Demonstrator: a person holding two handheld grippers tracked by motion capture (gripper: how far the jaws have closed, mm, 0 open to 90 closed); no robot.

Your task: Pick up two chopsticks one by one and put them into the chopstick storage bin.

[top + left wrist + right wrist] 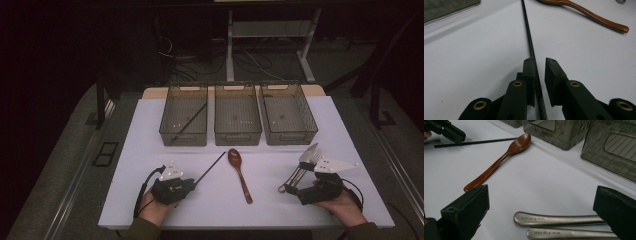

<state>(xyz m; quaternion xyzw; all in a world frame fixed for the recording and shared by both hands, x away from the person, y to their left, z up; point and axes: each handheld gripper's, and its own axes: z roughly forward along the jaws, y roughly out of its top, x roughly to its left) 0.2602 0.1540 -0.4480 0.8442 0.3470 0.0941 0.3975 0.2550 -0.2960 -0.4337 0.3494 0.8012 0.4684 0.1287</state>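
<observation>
Chopstick (531,47) runs straight up the middle of my left tool (539,61) view, a thin black rod lying between the two jaws. I see the jaws a little apart around it, the left one close against it and the right one clear, so they are not pinching it. From the high view the rod points off toward one o'clock from the left tool (192,182), ending just short of the wooden spoon (240,173).

That spoon lies at the centre of the white bench (145,150), bowl toward twelve o'clock, handle toward five.

My right tool (541,207) stands spread wide. Between its jaws I see two metal handles (556,219) lying side by side on the bench, neither touched by a jaw. In the high view these belong to metal cutlery (306,161) reaching toward one o'clock from the right tool (290,189); one looks like a fork, the other I cannot tell.

Three grey bins (237,135) stand in a row at twelve o'clock. The one at ten o'clock holds a second black chopstick (191,121) leaning corner to corner.
</observation>
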